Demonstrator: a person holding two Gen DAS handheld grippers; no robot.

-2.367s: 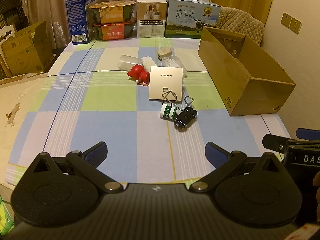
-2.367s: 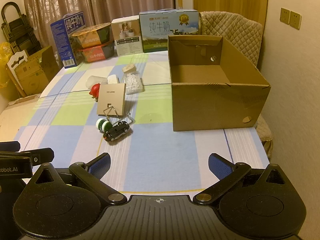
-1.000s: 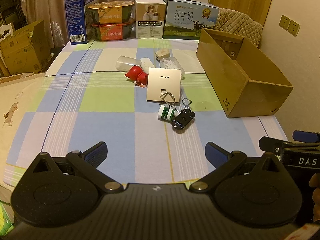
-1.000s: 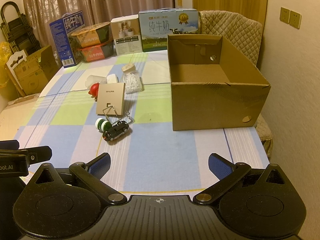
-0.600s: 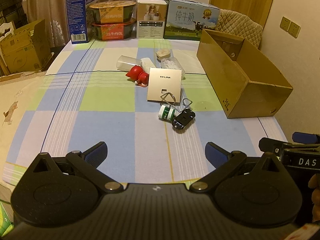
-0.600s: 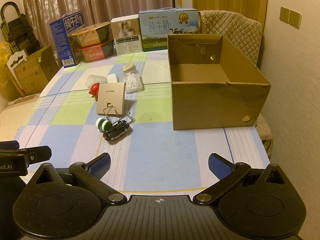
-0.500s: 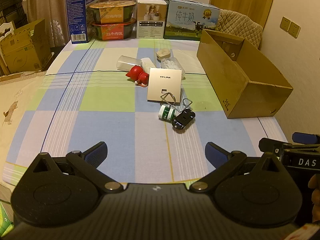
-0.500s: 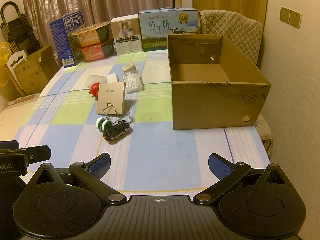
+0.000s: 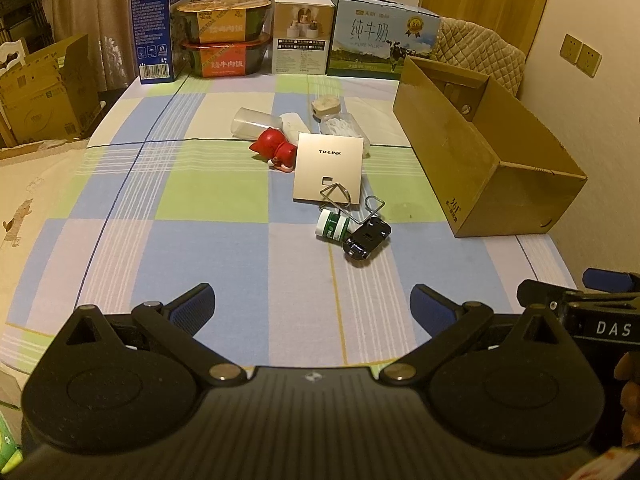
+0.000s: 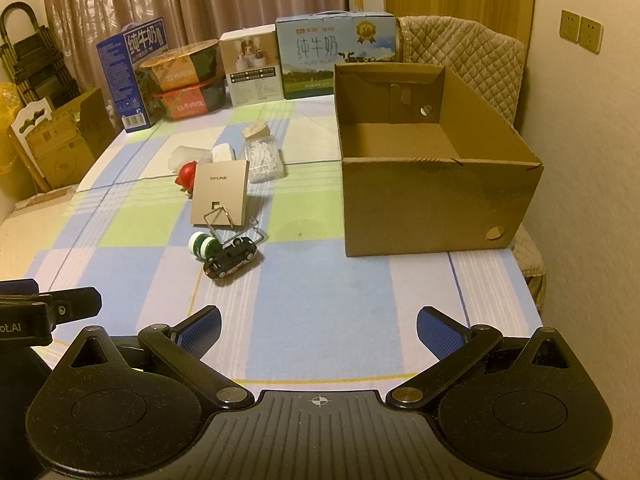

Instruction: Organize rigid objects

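A cluster of small objects lies mid-table: a black toy car (image 9: 367, 238) (image 10: 230, 259), a green-and-white bottle (image 9: 331, 225) (image 10: 202, 244), a wire clip (image 9: 346, 196), a beige TP-LINK panel (image 9: 328, 166) (image 10: 219, 192), a red figurine (image 9: 274, 148), a clear jar of white pieces (image 10: 262, 156) and a white cup (image 9: 250, 122). An open, empty cardboard box (image 9: 480, 148) (image 10: 432, 160) stands to the right. My left gripper (image 9: 312, 304) and my right gripper (image 10: 318, 328) are both open and empty, near the table's front edge.
Milk cartons (image 9: 380, 38), a small white box (image 9: 302, 40), stacked food bowls (image 9: 224, 40) and a blue carton (image 9: 160, 24) line the table's far edge. A quilted chair (image 10: 460, 48) stands behind the box. Cardboard boxes (image 9: 44, 92) sit off the table at left.
Both views have shifted only slightly. The objects have not moved and both grippers stay open.
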